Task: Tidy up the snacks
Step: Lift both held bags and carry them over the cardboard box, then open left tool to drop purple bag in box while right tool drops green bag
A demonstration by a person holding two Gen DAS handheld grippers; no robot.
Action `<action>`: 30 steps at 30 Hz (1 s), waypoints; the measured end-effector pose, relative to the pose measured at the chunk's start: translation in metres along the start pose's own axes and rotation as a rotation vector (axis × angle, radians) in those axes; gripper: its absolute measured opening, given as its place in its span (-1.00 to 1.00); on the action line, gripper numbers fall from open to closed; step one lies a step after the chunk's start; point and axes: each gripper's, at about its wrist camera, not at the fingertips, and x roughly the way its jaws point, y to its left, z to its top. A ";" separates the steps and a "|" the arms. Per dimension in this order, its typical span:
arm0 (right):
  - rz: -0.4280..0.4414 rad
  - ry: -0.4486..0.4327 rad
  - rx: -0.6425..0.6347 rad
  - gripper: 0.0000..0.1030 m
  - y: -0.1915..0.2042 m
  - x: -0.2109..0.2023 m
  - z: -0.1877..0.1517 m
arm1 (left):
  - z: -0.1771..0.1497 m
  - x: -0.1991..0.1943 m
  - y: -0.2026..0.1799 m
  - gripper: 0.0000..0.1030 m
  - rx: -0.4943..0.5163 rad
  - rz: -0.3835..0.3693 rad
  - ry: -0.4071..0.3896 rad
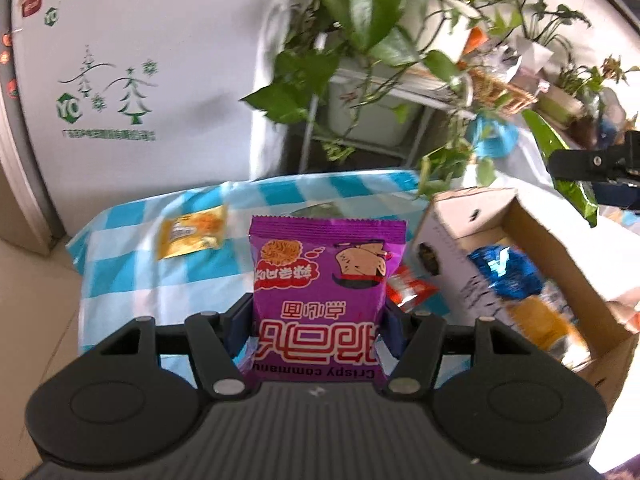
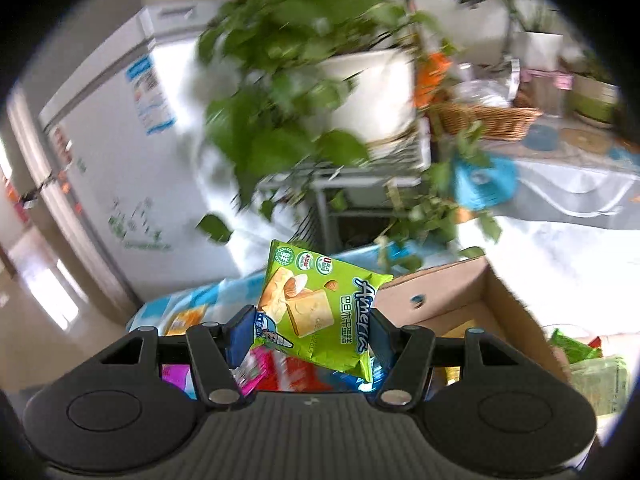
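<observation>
Domestic interior — lived-in home, likely a kitchen or dining corner. White fridge [image 1: 132, 80] with green tree print and stickers, standing on a tiled floor [image 1: 36, 300]. Trailing houseplants [image 1: 360, 28] in white pots [image 2: 372, 92] on a metal rack [image 1: 384, 96]. Worktop under blue-and-white checked cloth [image 1: 132, 248]. Cardboard box [image 1: 560, 240] of mixed snack packets at its edge. Wicker basket [image 2: 488, 120] and more potted greenery on a second cloth-covered surface [image 2: 572, 184] behind. Strong daylight throughout — household clutter, no industrial or commercial fittings seen.

Open cardboard box [image 1: 560, 240] under overhanging plant leaves [image 1: 360, 20].
</observation>
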 end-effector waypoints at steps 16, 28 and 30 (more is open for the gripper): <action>-0.096 -0.055 0.230 0.28 -0.085 -0.030 0.008 | 0.017 0.020 -0.118 0.22 0.061 -0.235 0.025; -0.111 -0.026 0.291 0.28 -0.104 -0.035 0.005 | -0.001 0.035 -0.181 0.23 0.120 -0.317 0.074; -0.109 -0.028 0.298 0.29 -0.106 -0.036 0.005 | -0.004 0.037 -0.188 0.23 0.129 -0.346 0.092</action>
